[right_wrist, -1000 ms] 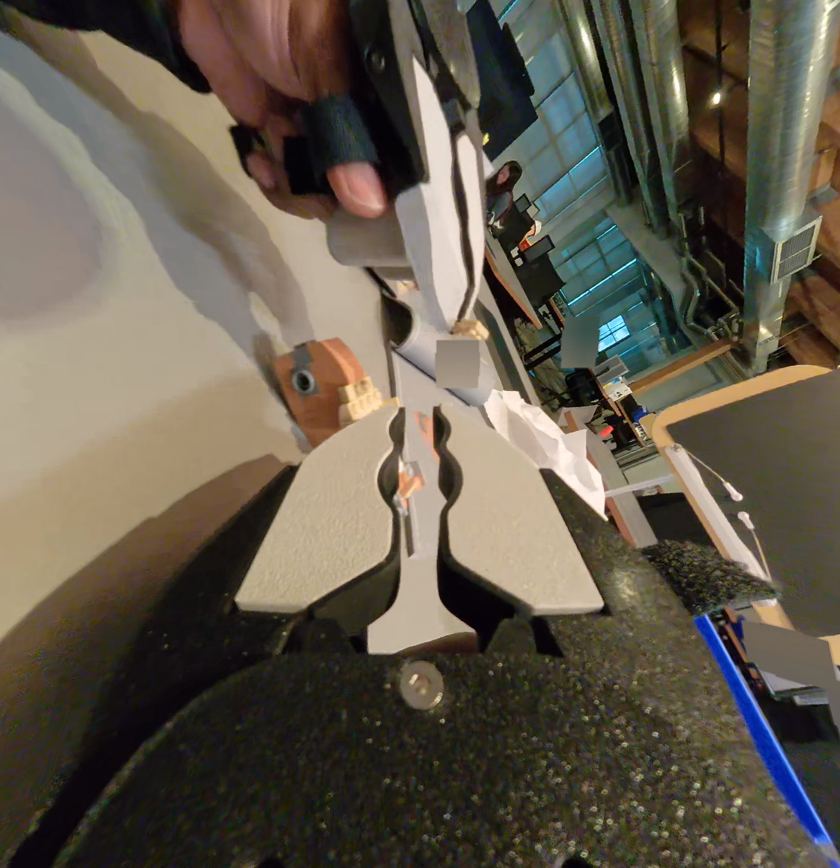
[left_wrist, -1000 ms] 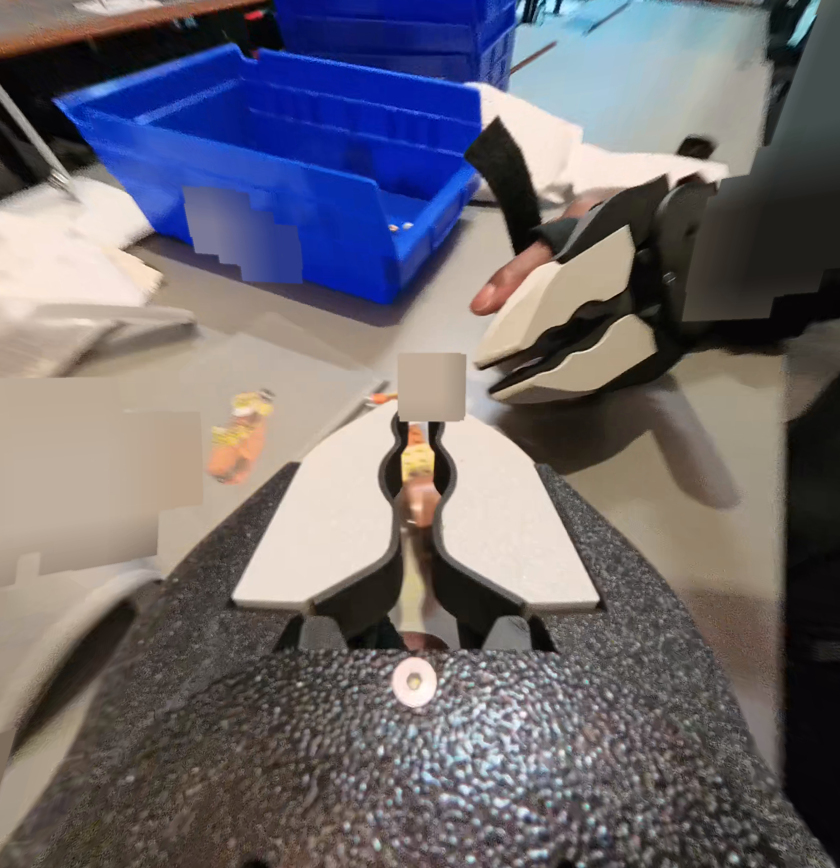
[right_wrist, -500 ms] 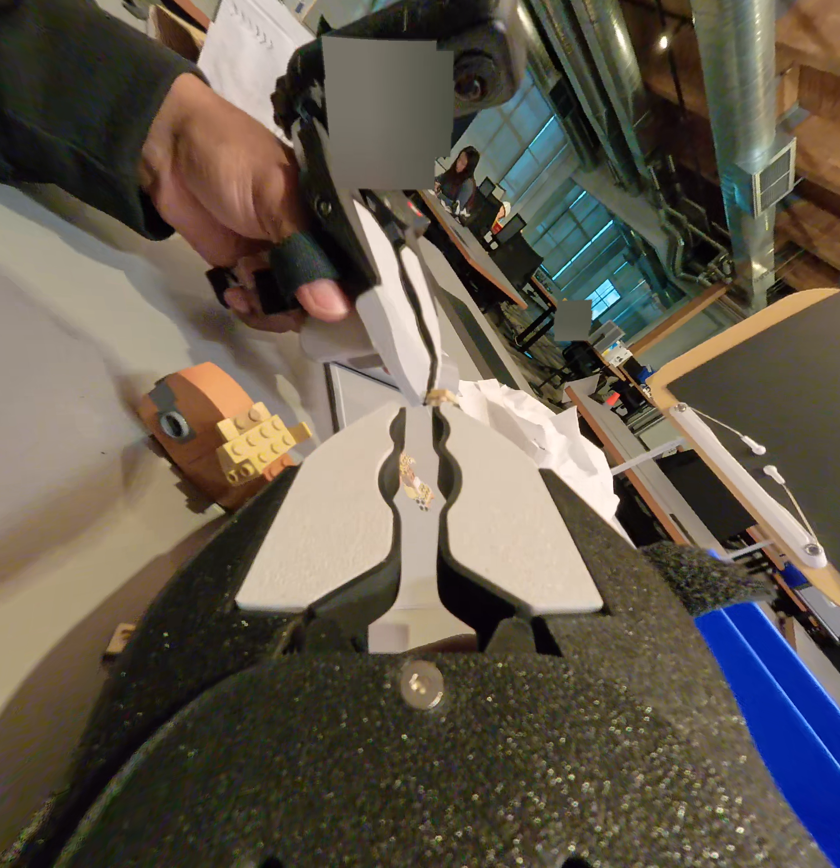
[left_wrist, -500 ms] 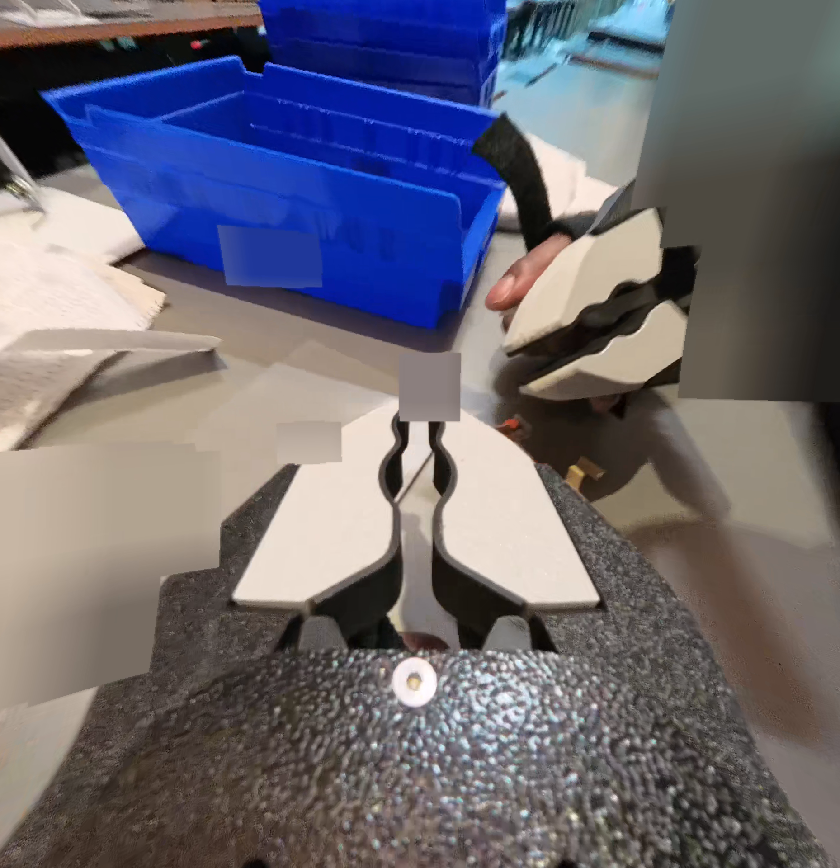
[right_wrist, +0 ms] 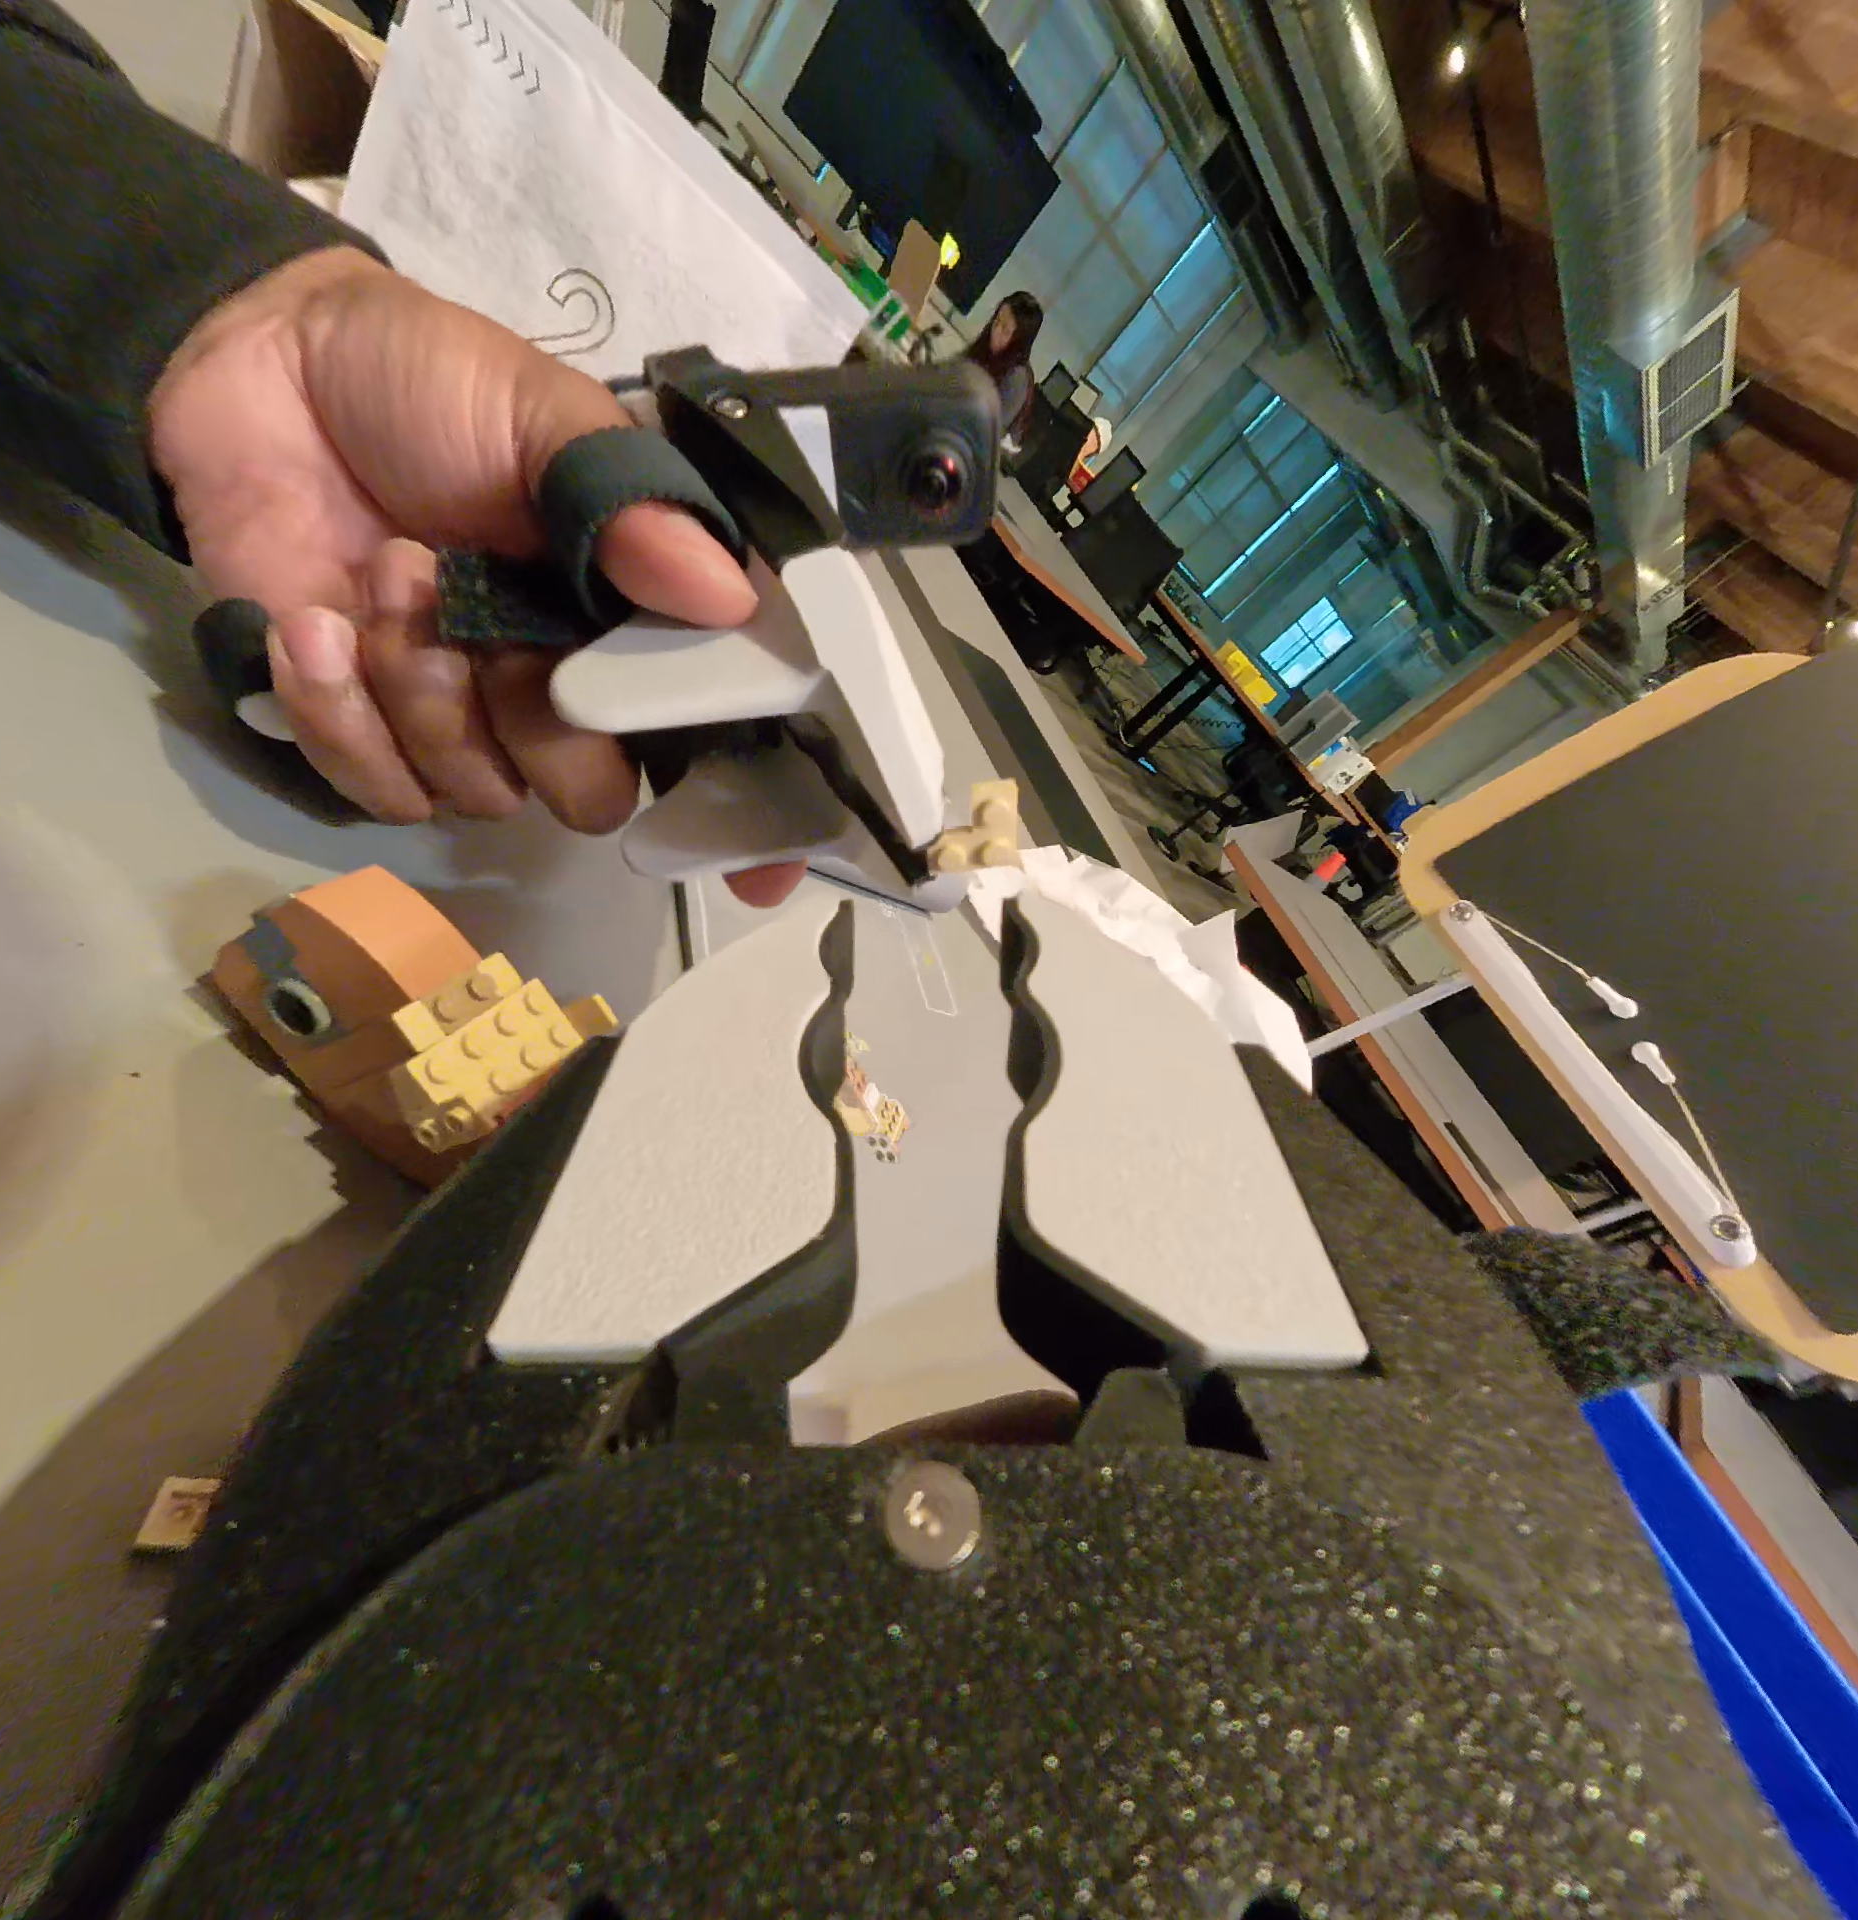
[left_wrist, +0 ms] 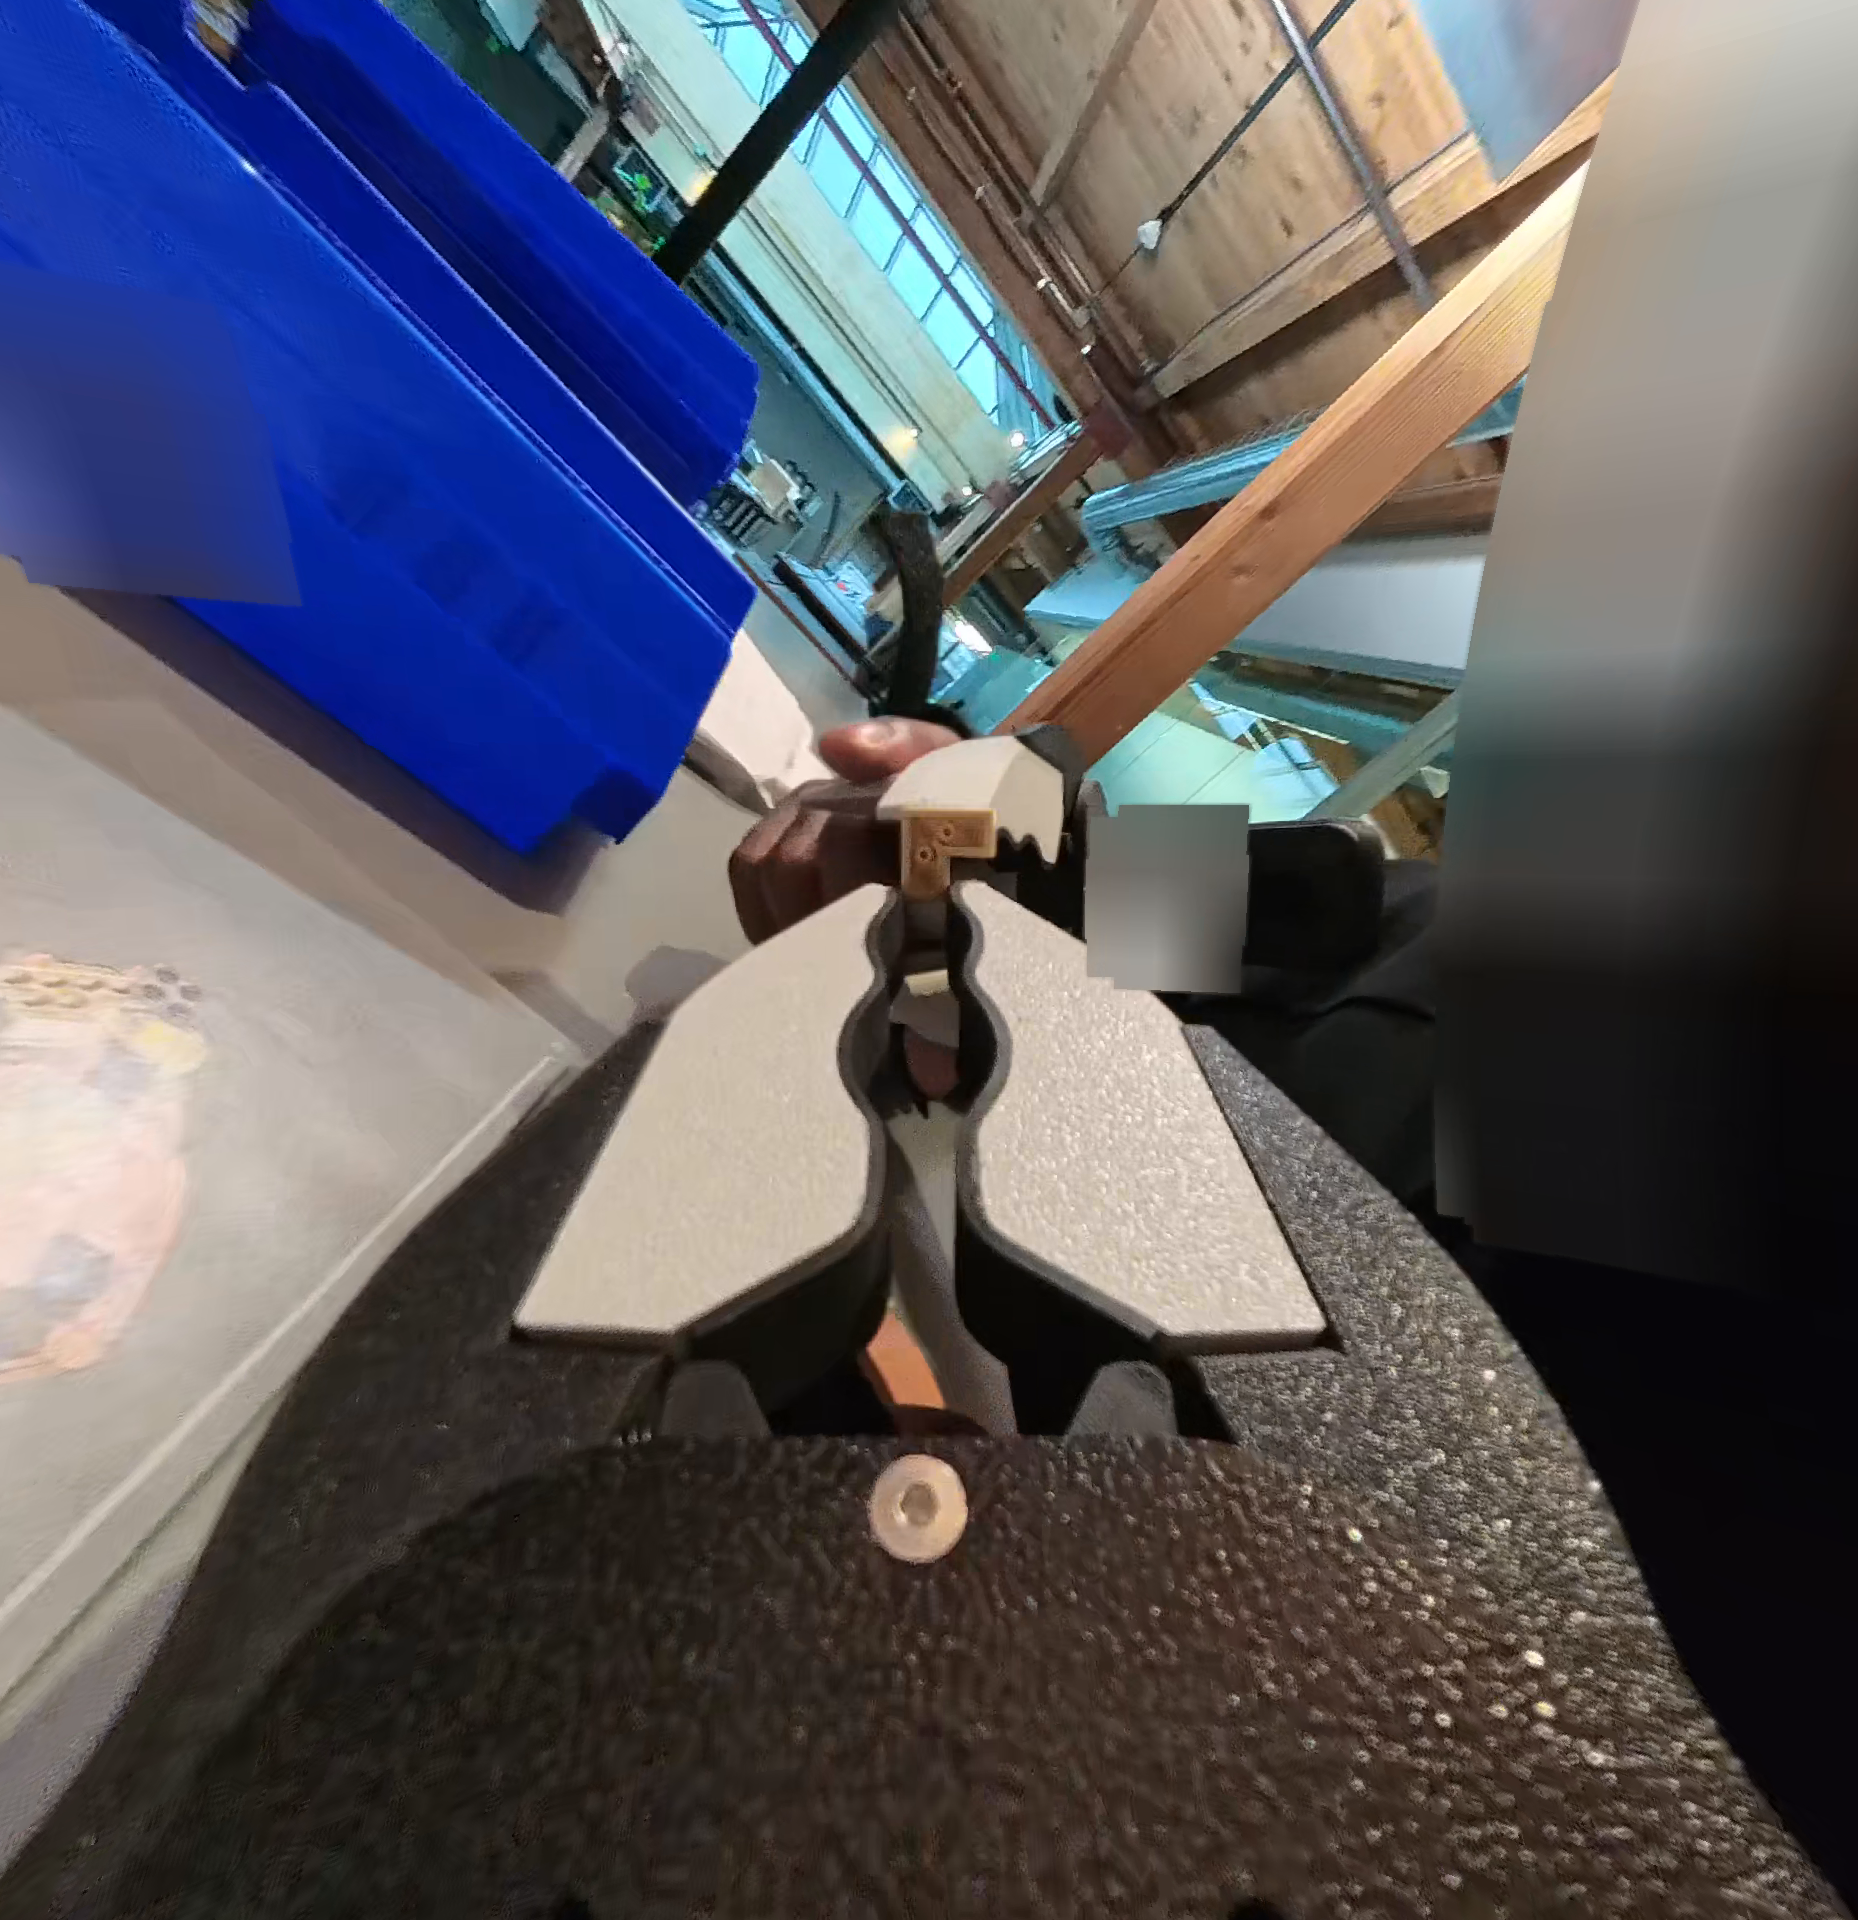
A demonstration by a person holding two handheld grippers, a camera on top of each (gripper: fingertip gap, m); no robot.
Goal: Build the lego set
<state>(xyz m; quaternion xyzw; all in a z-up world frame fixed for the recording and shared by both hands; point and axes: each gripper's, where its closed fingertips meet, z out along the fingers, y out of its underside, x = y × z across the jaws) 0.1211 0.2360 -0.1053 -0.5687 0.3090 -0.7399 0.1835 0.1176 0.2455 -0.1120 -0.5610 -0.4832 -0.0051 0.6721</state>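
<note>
Tan L-shaped lego piece (left_wrist: 935,848) pinched in left tongs (right_wrist: 930,862); right tongs (right_wrist: 923,920) parted, empty; brown-and-tan build (right_wrist: 405,1023) only in right wrist view.

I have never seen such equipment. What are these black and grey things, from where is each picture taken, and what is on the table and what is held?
These are two hand-held grippers, tongs with two grey fingers, and each one carries a camera that looks along its fingers. No robot arm is involved: a person holds one in each hand.

The left wrist view looks out from the left gripper. Its fingers are closed on a tan L-shaped brick. A blue bin stands to one side.

The right wrist view looks out from the right gripper, which is open and empty. Facing it is the person's hand, which holds the left gripper with the same brick at its tip.

On the table lie a partly built brown and tan model, a small loose brown piece and crumpled white paper.
</note>
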